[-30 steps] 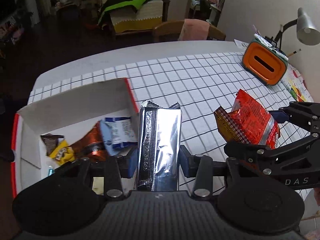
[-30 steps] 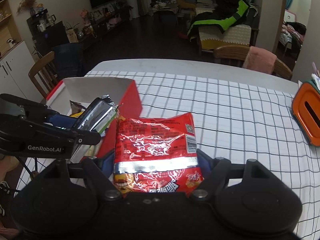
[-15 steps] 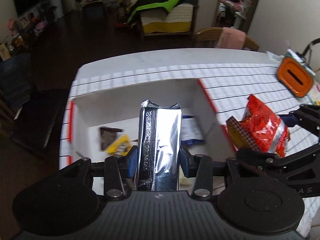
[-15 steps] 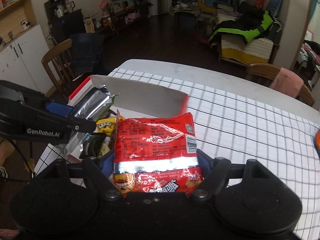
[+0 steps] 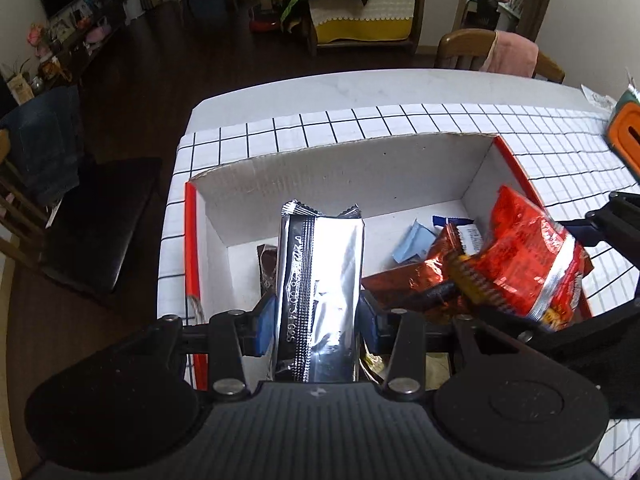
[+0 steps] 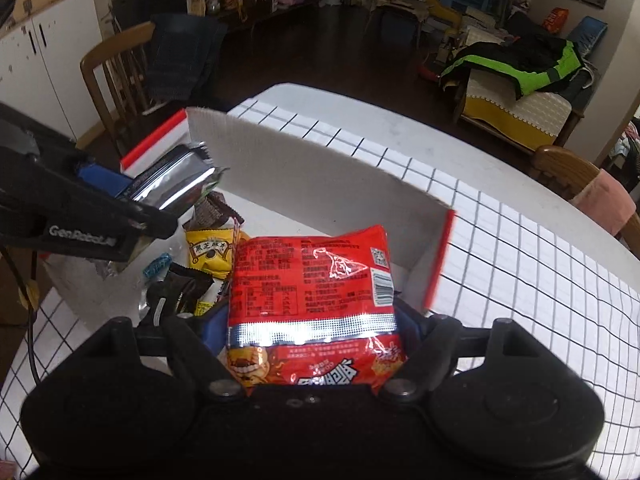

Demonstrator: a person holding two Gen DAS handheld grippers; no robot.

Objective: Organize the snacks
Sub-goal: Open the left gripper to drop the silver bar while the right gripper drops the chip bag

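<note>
My left gripper (image 5: 318,320) is shut on a silver foil snack packet (image 5: 320,280), held upright over the left half of an open white cardboard box with red edges (image 5: 340,168). My right gripper (image 6: 312,328) is shut on a red snack bag (image 6: 310,280) and hangs over the box's right half; the same red snack bag (image 5: 528,268) shows at the right of the left wrist view. Inside the box lie several small snacks, among them a yellow packet (image 6: 212,254), a brown wrapper (image 6: 214,212) and a copper-red packet (image 5: 404,280).
The box stands on a table under a white cloth with a black grid (image 6: 520,264). An orange holder (image 5: 626,132) sits at the far right. Wooden chairs (image 6: 116,76) stand by the table's left side and far edge (image 5: 480,50).
Both grippers have carried their packets leftward and down, from beside the box to over its inside. The box now fills the middle of both views. Neither grip has changed.
</note>
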